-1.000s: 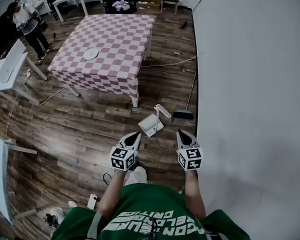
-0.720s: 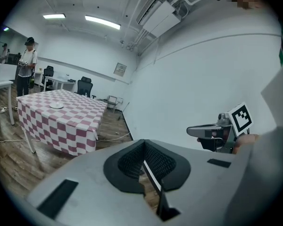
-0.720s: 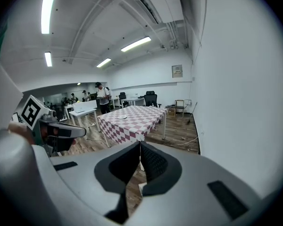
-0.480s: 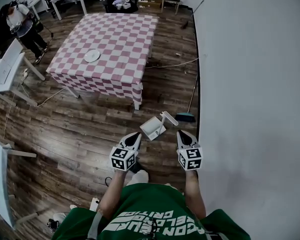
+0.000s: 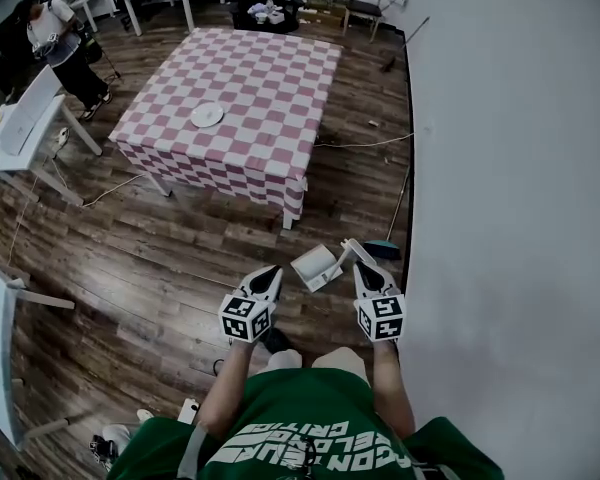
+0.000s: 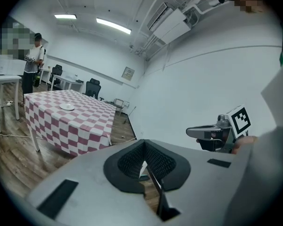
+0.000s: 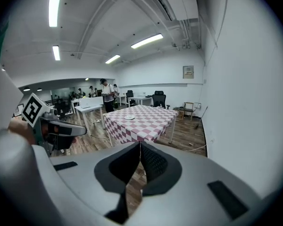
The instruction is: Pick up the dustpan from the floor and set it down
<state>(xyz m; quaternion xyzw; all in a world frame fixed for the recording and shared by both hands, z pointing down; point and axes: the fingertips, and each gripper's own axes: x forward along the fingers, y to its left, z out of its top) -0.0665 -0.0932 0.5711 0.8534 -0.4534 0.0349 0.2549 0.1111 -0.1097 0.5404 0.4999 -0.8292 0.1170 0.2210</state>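
The white dustpan [image 5: 318,266] lies on the wooden floor by the white wall, its handle [image 5: 354,251] slanting up to the right. My left gripper [image 5: 274,269] hangs just left of the pan, shut and empty. My right gripper [image 5: 361,265] is shut and empty too, its tip close to the handle's near end in the head view; whether they touch I cannot tell. In the left gripper view the left gripper [image 6: 142,147] has its jaws together, and the right gripper [image 6: 203,132] shows at the side. The right gripper view shows the right gripper [image 7: 139,147] with its jaws together.
A teal broom head [image 5: 385,246] with its stick [image 5: 400,204] rests against the wall just beyond the dustpan. A table with a pink checkered cloth [image 5: 250,98] and a plate [image 5: 207,115] stands ahead. White desks [image 5: 25,128] and a person [image 5: 60,38] are far left. A cable [image 5: 355,145] crosses the floor.
Both grippers and I have moved forward across the floor; the dustpan and broom now lie right at the gripper tips. The jaws have stayed shut.
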